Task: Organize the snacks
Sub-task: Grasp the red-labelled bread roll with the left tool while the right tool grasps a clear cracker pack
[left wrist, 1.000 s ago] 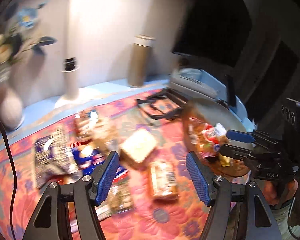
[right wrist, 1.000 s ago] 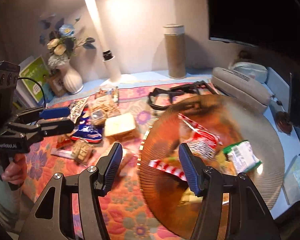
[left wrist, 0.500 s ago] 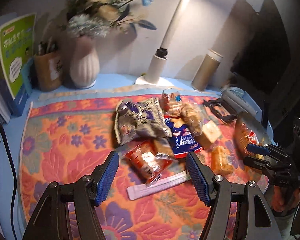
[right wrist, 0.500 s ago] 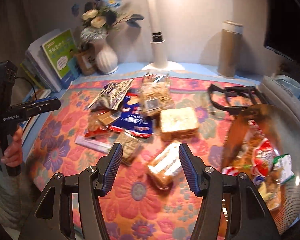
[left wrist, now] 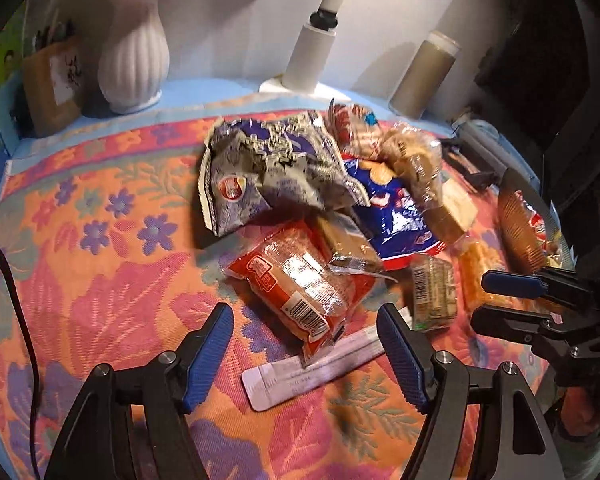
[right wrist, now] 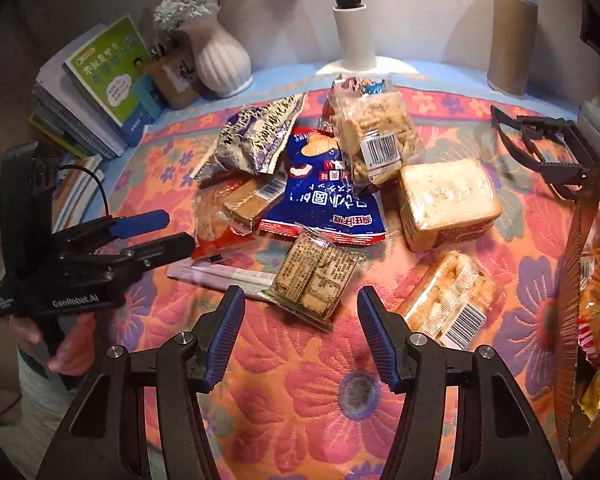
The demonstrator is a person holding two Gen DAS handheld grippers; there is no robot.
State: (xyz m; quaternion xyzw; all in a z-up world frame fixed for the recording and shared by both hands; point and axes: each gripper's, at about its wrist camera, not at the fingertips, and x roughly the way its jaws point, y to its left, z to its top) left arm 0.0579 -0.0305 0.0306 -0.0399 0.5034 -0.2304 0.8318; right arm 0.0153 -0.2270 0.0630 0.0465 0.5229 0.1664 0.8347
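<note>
Fingers of your left gripper [left wrist: 306, 344] are spreading wider with nothing pinched; the crinkly red-wrapped cake [left wrist: 296, 280] lies just ahead, over a flat white sachet [left wrist: 316, 368]. Your right gripper [right wrist: 302, 328] hangs open and empty above a square clear-wrapped biscuit pack [right wrist: 314, 276]. Snacks sit heaped on the floral woven cloth [right wrist: 300, 392] covering the counter: glossy blue bag [right wrist: 324, 196], wrapped bread block [right wrist: 448, 200]. More packets fill the amber ribbed bowl [right wrist: 572, 280] at right.

We saw a pale wall [right wrist: 420, 20] behind the floral tablecloth [right wrist: 300, 392]. At eleven o'clock stood a white vase [right wrist: 222, 60], at twelve a lamp base [right wrist: 354, 36], at ten stacked books [right wrist: 100, 84].
</note>
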